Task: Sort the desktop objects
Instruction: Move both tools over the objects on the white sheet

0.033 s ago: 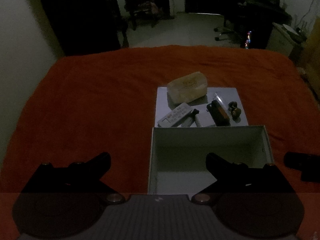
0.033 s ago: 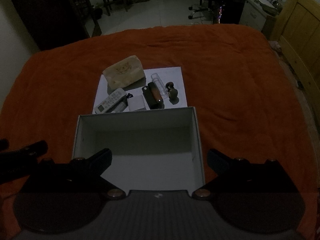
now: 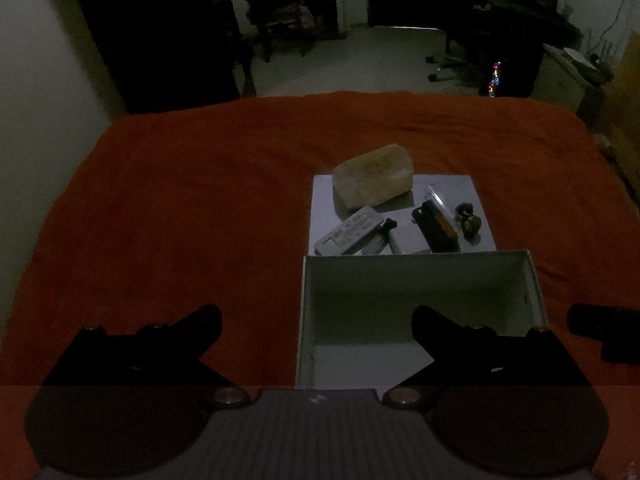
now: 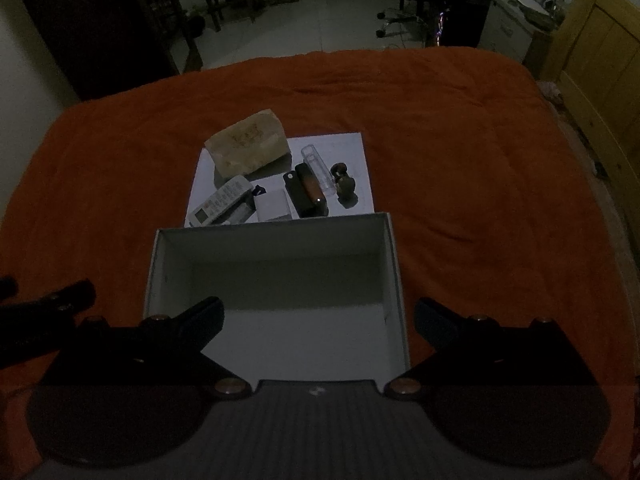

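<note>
An empty white box [image 3: 420,256] [image 4: 276,224] sits on the orange bed cover. Behind it lies a white sheet [image 3: 324,200] [image 4: 356,148] with a beige tissue pack [image 3: 374,180] [image 4: 248,146], a white remote [image 3: 348,232] [image 4: 220,202], a small white block [image 3: 408,238] [image 4: 274,204], a dark case [image 3: 434,224] [image 4: 306,188], a clear tube [image 3: 440,198] [image 4: 318,170] and a small dark figure [image 3: 469,218] [image 4: 343,182]. My left gripper [image 3: 316,320] is open and empty at the box's near left corner. My right gripper [image 4: 318,314] is open and empty over the box's near part.
The orange cover [image 3: 200,200] spreads wide to the left and right. The other gripper shows at the frame edge in the left wrist view [image 3: 600,328] and in the right wrist view [image 4: 44,304]. A wooden headboard [image 4: 600,52] stands at the right. Chairs and a desk stand beyond the bed.
</note>
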The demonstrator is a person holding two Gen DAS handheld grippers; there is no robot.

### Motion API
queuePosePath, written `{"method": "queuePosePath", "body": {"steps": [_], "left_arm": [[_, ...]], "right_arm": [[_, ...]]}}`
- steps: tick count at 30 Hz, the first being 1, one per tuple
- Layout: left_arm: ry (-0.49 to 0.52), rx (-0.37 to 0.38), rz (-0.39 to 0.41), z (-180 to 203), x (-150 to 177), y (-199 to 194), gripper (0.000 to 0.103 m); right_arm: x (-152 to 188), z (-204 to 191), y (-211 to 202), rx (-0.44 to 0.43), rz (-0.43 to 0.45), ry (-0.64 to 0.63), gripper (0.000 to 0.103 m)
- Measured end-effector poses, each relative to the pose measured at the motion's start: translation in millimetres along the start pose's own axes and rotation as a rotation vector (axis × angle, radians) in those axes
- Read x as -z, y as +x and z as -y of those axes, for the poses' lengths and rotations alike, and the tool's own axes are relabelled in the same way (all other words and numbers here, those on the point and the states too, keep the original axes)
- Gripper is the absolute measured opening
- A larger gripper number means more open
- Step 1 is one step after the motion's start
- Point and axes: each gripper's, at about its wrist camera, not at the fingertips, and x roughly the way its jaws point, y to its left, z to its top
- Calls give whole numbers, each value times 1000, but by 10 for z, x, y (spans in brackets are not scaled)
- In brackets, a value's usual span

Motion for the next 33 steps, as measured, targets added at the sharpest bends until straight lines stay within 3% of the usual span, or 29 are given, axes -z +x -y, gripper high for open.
{"method": "queuePosePath", "body": {"steps": [5,9,14,28,33], "left_arm": [[4,26,-23,-15,-71,17,103],[9,69,14,-87,-33,-41,103],[16,50,51,11,-10,15,103],[14,53,29,-19,-19,76,103],[-5,94,-19,-33,-79,245,103]], "right_arm": [[-1,24,-20,-8,2,9,103],[-2,44,-37,-14,4,17,103],[-69,78,-50,-17,-11,22,103],[-17,96,-45,-17,-15,8,103],[-117,140,-4,-20,-26,21,103]]}}
